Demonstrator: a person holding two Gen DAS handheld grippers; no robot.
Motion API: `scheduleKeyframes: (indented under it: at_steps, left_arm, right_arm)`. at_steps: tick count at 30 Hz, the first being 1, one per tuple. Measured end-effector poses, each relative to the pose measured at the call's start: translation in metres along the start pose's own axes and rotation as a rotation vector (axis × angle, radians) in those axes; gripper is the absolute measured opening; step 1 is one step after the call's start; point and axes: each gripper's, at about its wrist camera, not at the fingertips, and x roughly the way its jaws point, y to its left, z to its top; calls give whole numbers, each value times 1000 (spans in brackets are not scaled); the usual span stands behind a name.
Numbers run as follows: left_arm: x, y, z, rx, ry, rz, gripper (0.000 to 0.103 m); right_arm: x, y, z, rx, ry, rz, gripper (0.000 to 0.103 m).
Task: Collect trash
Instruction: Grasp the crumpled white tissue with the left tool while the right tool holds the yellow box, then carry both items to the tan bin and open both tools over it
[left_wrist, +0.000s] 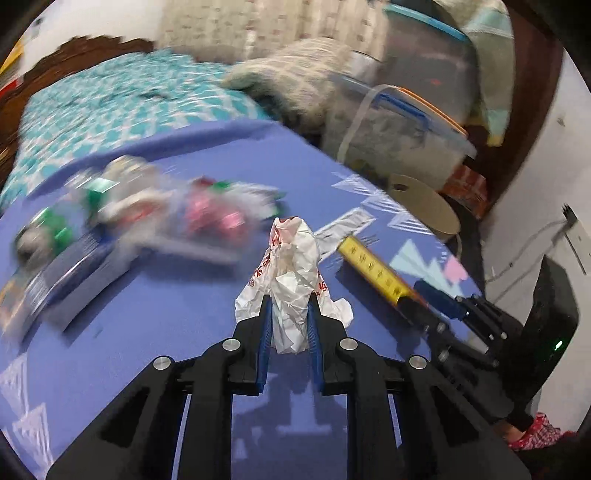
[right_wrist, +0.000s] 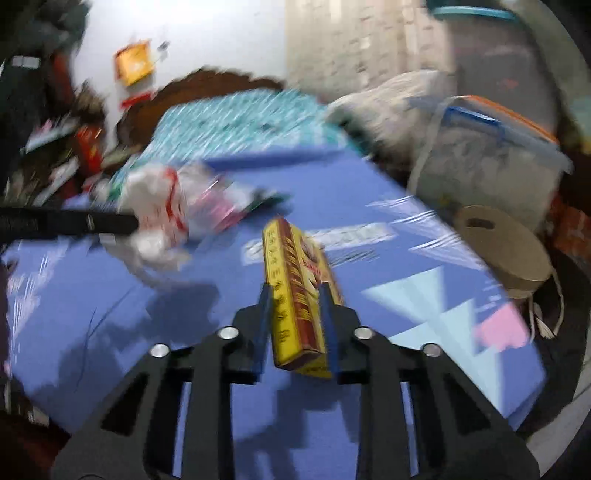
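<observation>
My left gripper (left_wrist: 290, 310) is shut on a crumpled white paper wrapper with red print (left_wrist: 293, 273), held just above the blue mat (left_wrist: 184, 314). My right gripper (right_wrist: 295, 295) is shut on a long yellow and red carton (right_wrist: 299, 291), which sticks out forward between the blue pads. In the left wrist view the same yellow carton (left_wrist: 373, 267) and the right gripper (left_wrist: 436, 299) that holds it lie to the right. In the right wrist view the left gripper's black body (right_wrist: 66, 221) shows at left with the white wrapper (right_wrist: 159, 210).
A blurred pile of plastic wrappers and packets (left_wrist: 155, 206) lies on the mat to the left, with a dark flat box (left_wrist: 74, 273) near it. Behind are a teal patterned bed (left_wrist: 110, 99), clear storage bins (left_wrist: 402, 136) and a round cardboard lid (left_wrist: 424, 203).
</observation>
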Motion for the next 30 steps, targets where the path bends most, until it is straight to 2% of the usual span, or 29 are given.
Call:
scheduleKeyframes:
  at_steps: [3,8,11,13,14,15,20,24,26,28,30]
  left_arm:
    - [37,-37,33,81,33,-51,17]
    - [89,-79,61,144,93,-72,17]
    - [101,-87,67,144,105,-72,17]
    - [105,-88,70,133,117,-86,17]
    - [108,-89,71,130,124,-84,17]
    - [109,-89,72,132,126,-81,17]
    - [103,-88,77,134,109,-72,17]
    - [91,-76,80,107,79,-56,17]
    - [84,-66,79,82,70,-51,17]
    - [80,-60,78,67,69,-48,17]
    - [77,-56,76,60,73,-50,17]
  right_arm:
    - [3,-39,13,71,-14,-35,18]
    - [6,-85,10,213,10,3,21]
    - [7,-103,-1,292,31,102,23]
    - [9,-111,-7,342,42,185,50]
    - [7,-114,-10,364,34,196,79]
    - [4,-114,-13,374,6,193,82]
    - [-3,-85,-12,238,-13,122,82]
    - [6,-49,-13,132,32,36,83]
    - [19,-31,-13,73,62,-37,84]
    - [33,-25,-13,49,103,-83,84]
    - [38,-27,-14,63,124,-91,76]
